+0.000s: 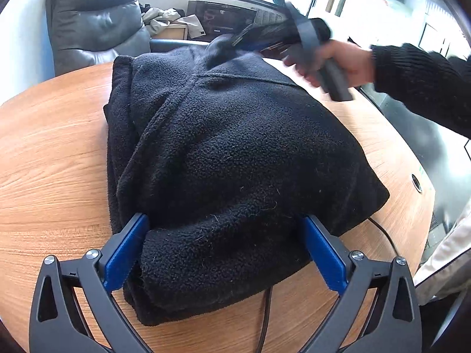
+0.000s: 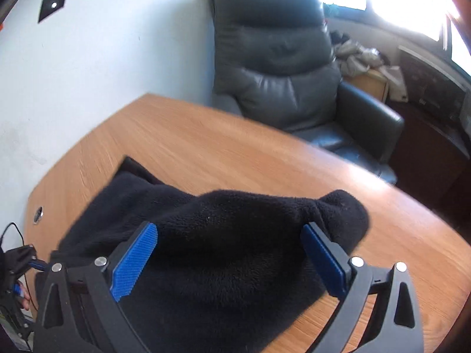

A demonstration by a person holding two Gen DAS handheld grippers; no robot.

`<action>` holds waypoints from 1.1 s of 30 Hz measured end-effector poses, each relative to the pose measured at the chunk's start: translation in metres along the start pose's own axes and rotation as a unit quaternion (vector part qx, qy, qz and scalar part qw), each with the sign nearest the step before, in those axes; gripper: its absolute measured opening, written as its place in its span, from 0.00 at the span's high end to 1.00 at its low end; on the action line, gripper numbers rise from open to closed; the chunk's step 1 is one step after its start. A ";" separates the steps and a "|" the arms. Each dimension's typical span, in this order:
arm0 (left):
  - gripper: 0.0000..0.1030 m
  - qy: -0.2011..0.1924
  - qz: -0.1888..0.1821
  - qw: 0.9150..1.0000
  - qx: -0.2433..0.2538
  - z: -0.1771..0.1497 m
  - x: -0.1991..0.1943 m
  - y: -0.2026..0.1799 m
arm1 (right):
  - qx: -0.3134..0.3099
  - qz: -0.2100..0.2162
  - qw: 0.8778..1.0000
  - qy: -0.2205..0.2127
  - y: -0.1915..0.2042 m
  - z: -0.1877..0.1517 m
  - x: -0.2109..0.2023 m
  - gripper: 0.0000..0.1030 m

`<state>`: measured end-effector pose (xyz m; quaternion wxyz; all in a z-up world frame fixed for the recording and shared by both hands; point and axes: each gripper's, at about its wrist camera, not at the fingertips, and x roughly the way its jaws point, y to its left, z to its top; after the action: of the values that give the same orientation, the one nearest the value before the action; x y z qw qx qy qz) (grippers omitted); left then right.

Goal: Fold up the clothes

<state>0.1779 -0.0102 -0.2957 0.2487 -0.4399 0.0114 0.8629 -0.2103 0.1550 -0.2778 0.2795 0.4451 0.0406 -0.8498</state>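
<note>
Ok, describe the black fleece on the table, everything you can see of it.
The black fleece garment is thick, nubbly pile with lint hairs and a raised seam across its far part. It lies folded into a bulky stack on the wooden table, layered edges showing along one side. The left gripper straddles its near end, blue fingers open; the right gripper likewise brackets the opposite end. A dark cable runs out from beneath it.

A wooden table [image 1: 53,147] fills the foreground, with a round cable hole [image 1: 416,182] and a black cable [image 1: 382,232] on it. Behind stands a dark leather armchair [image 2: 282,67], beside it a cabinet [image 2: 371,83] heaped with pale cloth [image 2: 356,56].
</note>
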 end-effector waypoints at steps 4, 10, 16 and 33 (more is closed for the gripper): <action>0.01 -0.002 0.001 1.000 -0.009 0.001 0.000 0.005 | -0.052 -0.010 0.997 0.064 0.024 0.012 0.048 0.00; 0.01 0.002 -0.008 1.000 -0.010 0.005 -0.003 0.011 | -0.060 0.008 0.997 0.050 0.035 0.024 0.028 0.01; 0.01 0.004 -0.011 1.000 -0.008 0.010 -0.001 0.014 | 0.001 0.108 0.993 -0.050 0.044 0.009 -0.030 0.00; 0.00 0.010 -0.020 1.000 -0.006 0.017 -0.002 0.018 | -0.191 0.048 0.980 0.036 0.116 0.025 0.027 0.00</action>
<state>0.1584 -0.0226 -0.2875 0.2634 -0.4503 -0.0004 0.8531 -0.1818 0.0375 -0.2627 0.3982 0.4155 0.1908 -0.7952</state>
